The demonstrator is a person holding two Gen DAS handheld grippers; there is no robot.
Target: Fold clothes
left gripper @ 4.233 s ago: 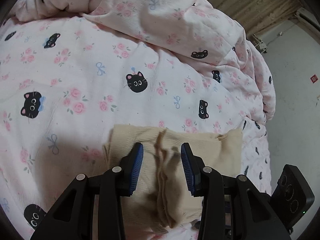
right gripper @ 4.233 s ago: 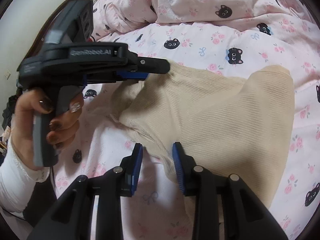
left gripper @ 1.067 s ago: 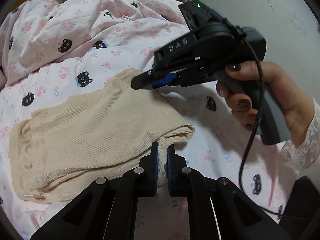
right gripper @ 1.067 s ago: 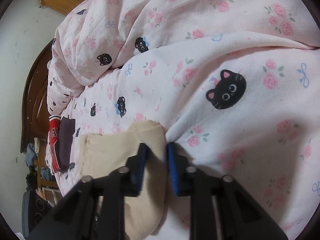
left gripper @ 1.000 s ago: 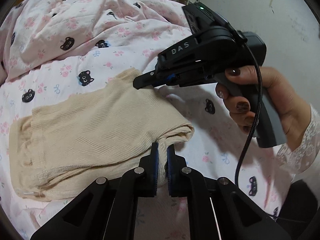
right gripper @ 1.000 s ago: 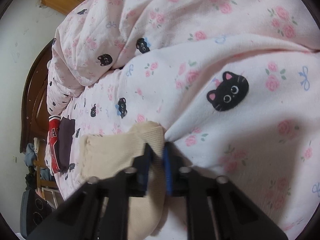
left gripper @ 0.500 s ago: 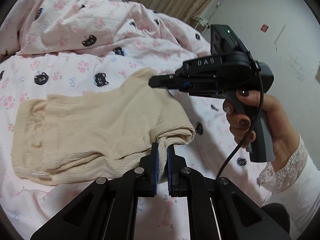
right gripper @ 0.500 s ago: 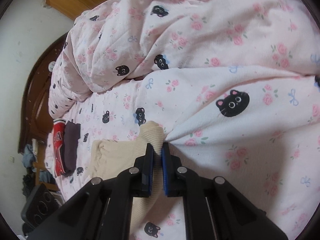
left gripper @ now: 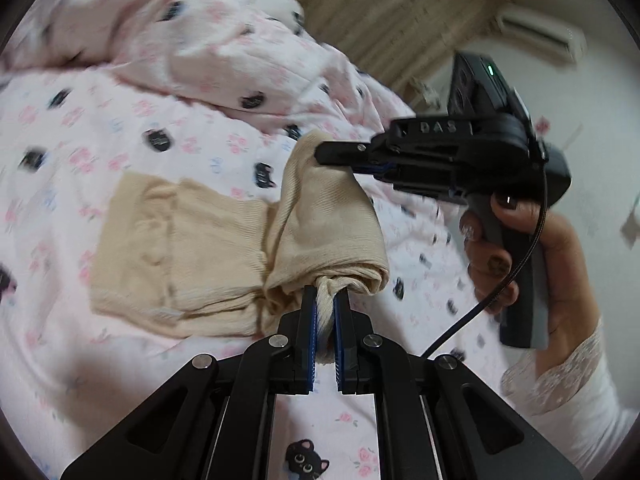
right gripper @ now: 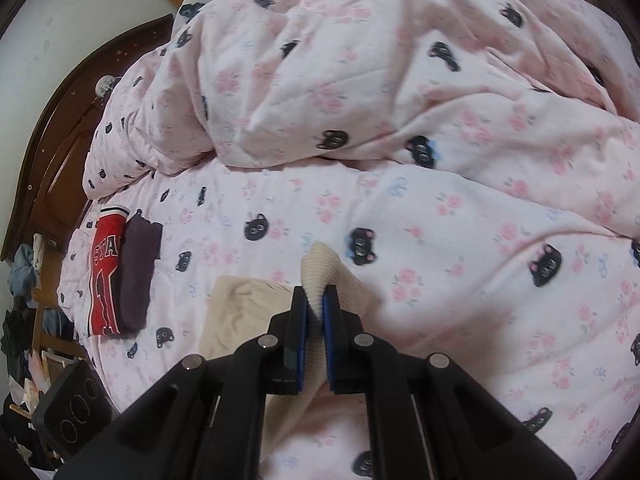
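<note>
A pale pink bedsheet printed with black cat faces, roses and blue bows [right gripper: 460,240] fills the space ahead of both sets of fingers, and a bunched quilt of the same pink cat print [right gripper: 360,60] is heaped beyond them at the far side. On the sheet, a beige ribbed knit garment [left gripper: 180,256] lies partly flat to the left of the left gripper's fingers, while its right-hand part is lifted off the sheet and draped in a fold between the two grippers.

The left gripper [left gripper: 325,304] has its blue-padded fingers drawn narrow, clamped on a gathered corner of the beige garment that bulges just beyond the tips. Up and to the right of them, the right gripper [left gripper: 322,155] shows side-on, held by a hand [left gripper: 516,248] with dark nails and a white lace cuff; its tips grip the raised top corner of the same garment. In its own view, the right gripper [right gripper: 315,300] is likewise pinched narrow on a ribbed beige fold standing up between the pads.

Well to the left of the right fingers, a folded red jersey with white lettering [right gripper: 105,272] lies touching a folded dark purple cloth [right gripper: 138,272].
</note>
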